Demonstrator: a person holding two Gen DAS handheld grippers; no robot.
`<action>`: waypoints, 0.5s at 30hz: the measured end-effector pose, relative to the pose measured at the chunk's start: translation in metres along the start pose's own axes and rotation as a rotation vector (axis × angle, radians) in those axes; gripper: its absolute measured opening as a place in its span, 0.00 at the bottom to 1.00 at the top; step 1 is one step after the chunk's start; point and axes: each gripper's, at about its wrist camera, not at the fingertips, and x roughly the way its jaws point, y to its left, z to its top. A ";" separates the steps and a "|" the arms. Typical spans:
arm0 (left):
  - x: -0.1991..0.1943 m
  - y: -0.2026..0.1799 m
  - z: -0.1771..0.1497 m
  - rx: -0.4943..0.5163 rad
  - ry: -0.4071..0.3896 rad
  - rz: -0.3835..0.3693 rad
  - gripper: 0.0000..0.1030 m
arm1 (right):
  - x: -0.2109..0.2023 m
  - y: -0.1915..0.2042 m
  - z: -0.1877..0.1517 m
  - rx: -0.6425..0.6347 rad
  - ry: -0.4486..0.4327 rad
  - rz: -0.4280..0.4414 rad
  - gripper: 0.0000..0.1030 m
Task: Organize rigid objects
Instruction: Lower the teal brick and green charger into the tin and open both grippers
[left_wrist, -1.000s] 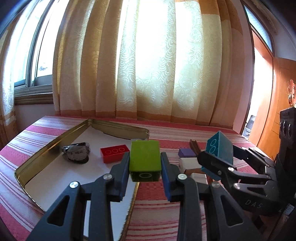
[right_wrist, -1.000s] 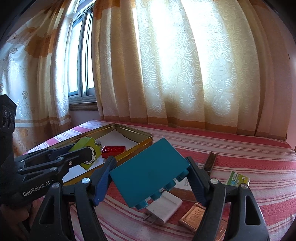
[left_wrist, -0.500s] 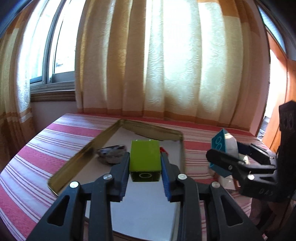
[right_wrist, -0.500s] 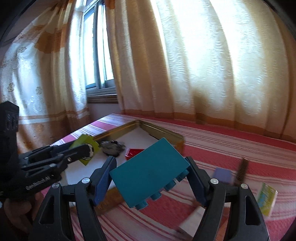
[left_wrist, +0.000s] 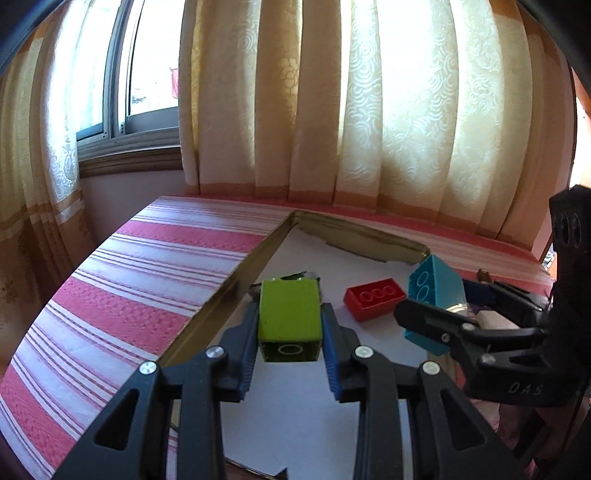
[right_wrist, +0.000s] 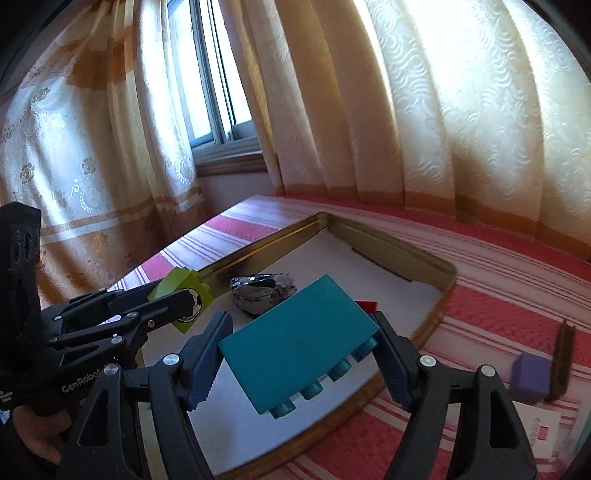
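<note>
While the left tongs (left_wrist: 290, 363), marked "GenRobot", clamp a lime brick (left_wrist: 289, 315), the right tongs (right_wrist: 301, 360), lettered "DAS", at their 3 o'clock, clamp a teal brick (right_wrist: 297, 336).

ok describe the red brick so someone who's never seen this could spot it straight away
Find the shallow gold tin tray on the striped red cloth. The red brick lies flat on the tray's white floor, beside a crumpled silvery lump. It is the only brick resting there, held by no jaws.
</note>
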 end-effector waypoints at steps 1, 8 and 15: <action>0.001 0.001 0.000 0.001 0.006 0.004 0.30 | 0.004 0.001 0.001 -0.005 0.005 0.001 0.74; 0.009 0.003 -0.002 0.005 0.033 0.013 0.30 | 0.021 0.003 0.001 -0.008 0.039 0.014 0.75; 0.005 0.002 0.000 0.001 0.024 0.018 0.51 | 0.016 0.002 0.002 0.002 0.025 0.016 0.88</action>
